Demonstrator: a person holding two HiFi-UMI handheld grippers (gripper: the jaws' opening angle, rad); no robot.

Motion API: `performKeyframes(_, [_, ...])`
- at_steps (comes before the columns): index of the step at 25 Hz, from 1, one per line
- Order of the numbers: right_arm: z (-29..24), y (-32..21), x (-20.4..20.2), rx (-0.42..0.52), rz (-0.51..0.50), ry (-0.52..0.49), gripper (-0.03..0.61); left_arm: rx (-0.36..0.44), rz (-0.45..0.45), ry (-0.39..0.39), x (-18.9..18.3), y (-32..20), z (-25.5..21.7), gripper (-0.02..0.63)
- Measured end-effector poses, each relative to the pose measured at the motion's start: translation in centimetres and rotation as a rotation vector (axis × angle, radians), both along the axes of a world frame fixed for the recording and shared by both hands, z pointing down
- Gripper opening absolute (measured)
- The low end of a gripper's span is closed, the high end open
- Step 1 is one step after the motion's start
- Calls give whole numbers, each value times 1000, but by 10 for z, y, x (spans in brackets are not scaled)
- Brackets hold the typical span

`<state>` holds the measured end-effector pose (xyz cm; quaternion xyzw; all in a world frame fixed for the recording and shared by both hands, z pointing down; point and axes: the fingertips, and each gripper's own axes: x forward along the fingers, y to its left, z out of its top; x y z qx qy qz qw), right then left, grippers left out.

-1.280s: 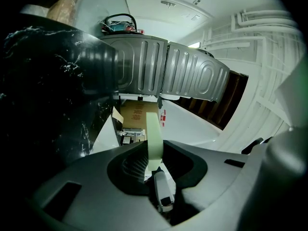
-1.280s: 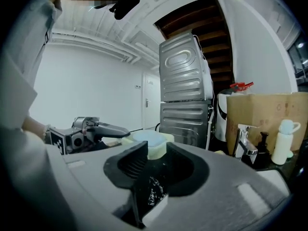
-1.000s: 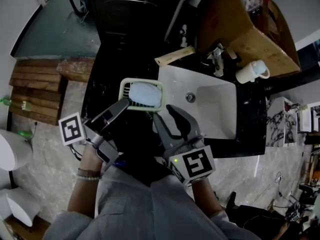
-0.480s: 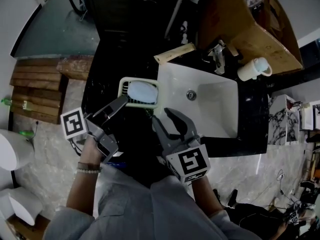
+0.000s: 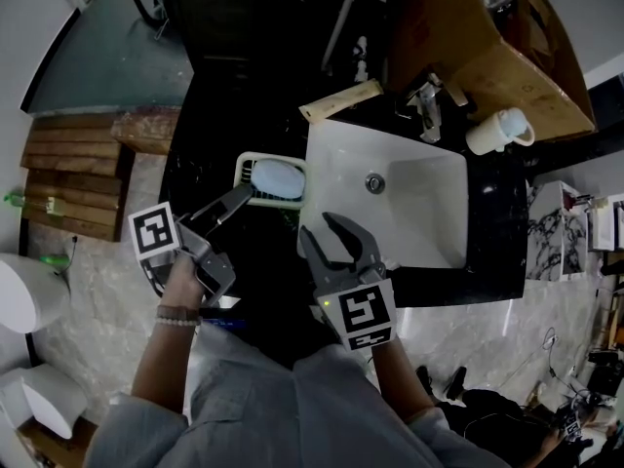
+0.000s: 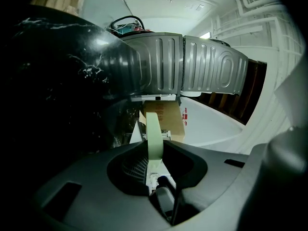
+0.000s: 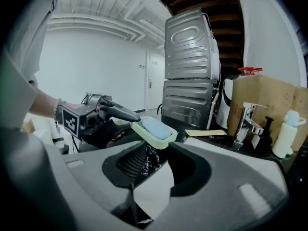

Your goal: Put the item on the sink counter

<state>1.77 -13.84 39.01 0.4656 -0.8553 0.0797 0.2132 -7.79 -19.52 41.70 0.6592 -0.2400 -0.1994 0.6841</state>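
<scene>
A pale green soap dish (image 5: 271, 179) with a blue soap bar in it is over the black sink counter (image 5: 200, 164), just left of the white basin (image 5: 390, 198). My left gripper (image 5: 244, 201) is shut on the dish's near rim; in the left gripper view that rim (image 6: 154, 129) stands edge-on between the jaws. From the right gripper view the dish (image 7: 154, 129) is level, with the left gripper (image 7: 126, 116) pinching its left edge. Whether its base touches the counter is hidden. My right gripper (image 5: 331, 234) stands open and holds nothing, near the basin's front left corner.
A faucet (image 5: 426, 100), a white cup (image 5: 497, 130) and a cardboard box (image 5: 487, 47) stand behind the basin. A flat wooden strip (image 5: 341, 100) lies by the basin's back left corner. Steel stacked machines (image 7: 190, 81) rise beyond the counter. Wooden planks (image 5: 68, 178) lie at the left.
The soap dish has sunk lower toward the counter with the left gripper still on its rim. Both grippers have drawn slightly back toward me.
</scene>
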Motion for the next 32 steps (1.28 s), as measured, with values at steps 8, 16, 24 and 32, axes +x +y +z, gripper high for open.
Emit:
performKeyframes(8, [20, -6, 0, 21, -3, 80, 142, -29, 6, -40, 4, -8, 15, 89])
performKeyframes(16, [27, -17, -4, 71, -22, 217, 142, -64, 3, -80, 5, -14, 29, 89])
performKeyframes(24, [32, -30, -26, 175, -98, 414, 142, -108, -6, -92, 2, -16, 38, 89])
performKeyframes(32, [51, -32, -46, 223, -184, 580, 140, -121, -4, -88, 4, -16, 39, 89])
